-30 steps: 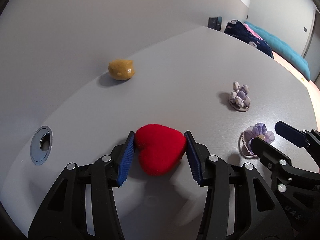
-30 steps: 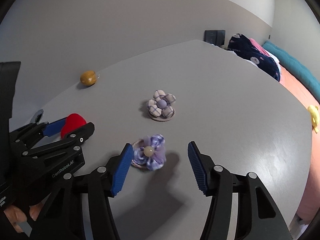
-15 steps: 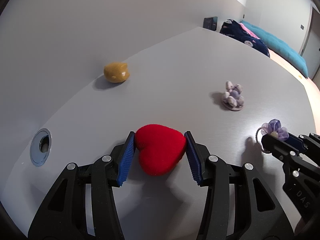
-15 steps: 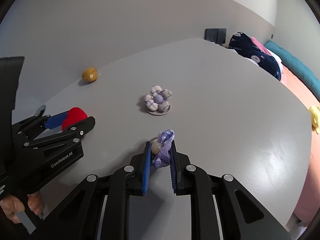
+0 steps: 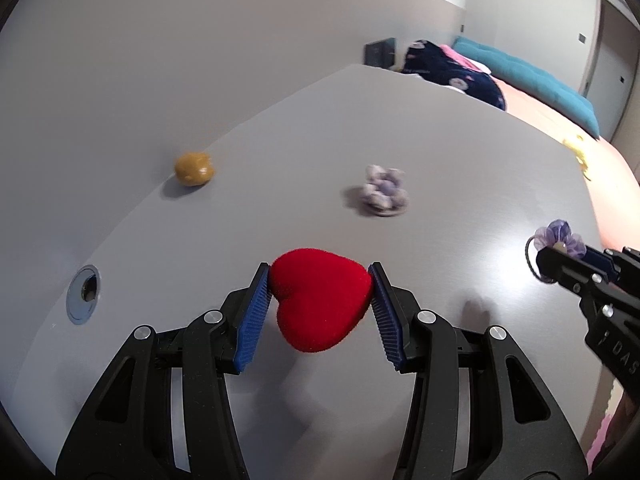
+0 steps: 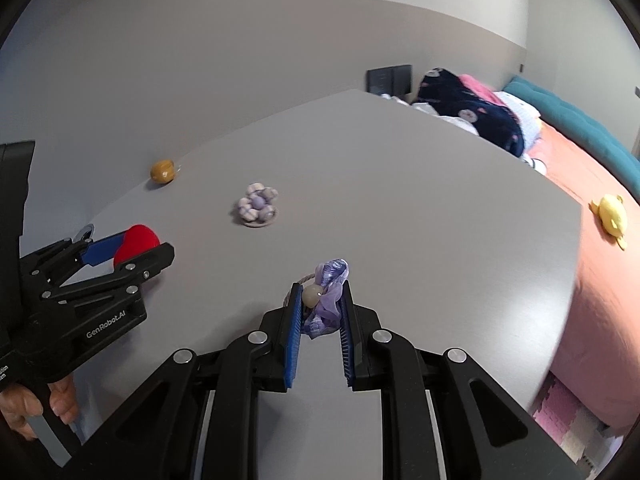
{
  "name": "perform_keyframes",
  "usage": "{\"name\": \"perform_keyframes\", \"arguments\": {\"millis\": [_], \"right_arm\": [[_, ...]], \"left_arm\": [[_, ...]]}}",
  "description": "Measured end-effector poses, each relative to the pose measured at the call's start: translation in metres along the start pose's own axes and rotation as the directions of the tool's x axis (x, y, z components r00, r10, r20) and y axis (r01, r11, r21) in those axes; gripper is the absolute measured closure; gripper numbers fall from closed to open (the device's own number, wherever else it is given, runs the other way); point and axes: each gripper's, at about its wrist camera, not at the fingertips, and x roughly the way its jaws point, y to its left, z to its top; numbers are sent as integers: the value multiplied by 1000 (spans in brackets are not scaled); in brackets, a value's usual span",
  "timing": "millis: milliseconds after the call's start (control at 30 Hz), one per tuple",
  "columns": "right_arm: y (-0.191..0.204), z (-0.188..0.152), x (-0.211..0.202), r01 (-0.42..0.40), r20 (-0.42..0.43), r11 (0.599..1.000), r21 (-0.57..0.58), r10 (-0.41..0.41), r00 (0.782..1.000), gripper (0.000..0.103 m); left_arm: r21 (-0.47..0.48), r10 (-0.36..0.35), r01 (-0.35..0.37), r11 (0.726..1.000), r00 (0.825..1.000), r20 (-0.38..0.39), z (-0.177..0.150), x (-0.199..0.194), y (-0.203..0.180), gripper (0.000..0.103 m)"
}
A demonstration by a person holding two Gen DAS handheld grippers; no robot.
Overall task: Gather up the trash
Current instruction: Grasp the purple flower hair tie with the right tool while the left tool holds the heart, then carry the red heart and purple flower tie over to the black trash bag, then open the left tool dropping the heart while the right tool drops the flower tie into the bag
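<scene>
Left view: my left gripper [image 5: 320, 304] pinches the red heart [image 5: 320, 300] at 6 o'clock; the purple hair tie [image 5: 558, 236] at 3 is half hidden. Right view: my right gripper [image 6: 320, 312] squeezes that hair tie above the table [image 6: 420, 220], its loop mostly hidden.

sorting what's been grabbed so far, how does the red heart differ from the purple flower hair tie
The red heart is one plump, fuzzy, single-colour piece; the purple flower hair tie is thin gathered fabric with a pale bead and a cord loop. The heart fills a wide gap in the left gripper; the hair tie is squeezed between the nearly closed pads of the right gripper. Shared: both are soft, each clamped between blue pads above the grey table.
</scene>
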Motion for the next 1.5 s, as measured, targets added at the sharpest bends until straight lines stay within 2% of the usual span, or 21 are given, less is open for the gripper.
{"name": "perform_keyframes", "arguments": {"millis": [367,767,1033,1367,1500], "right_arm": [[-63,-28,-57,53,47,995,80,-57,997,84],[-135,-62,-109,138,74,973,186,-154,985,84],[-185,-92,-140,204,72,942,268,-230,970,84],[-239,-130,-168,276,26,893,356,-305,952,84],[-259,-140,-169,296,5,869,396,-325,946,84]], "left_arm": [[109,-65,63,992,998,12,-8,-28,-78,55],[259,-158,148,955,987,19,-13,-51,-174,54],[355,-233,221,908,972,-11,-25,-62,-237,54],[466,-329,333,820,940,-92,-50,-66,-311,54],[497,-340,352,793,933,-118,-59,-62,-329,54]]}}
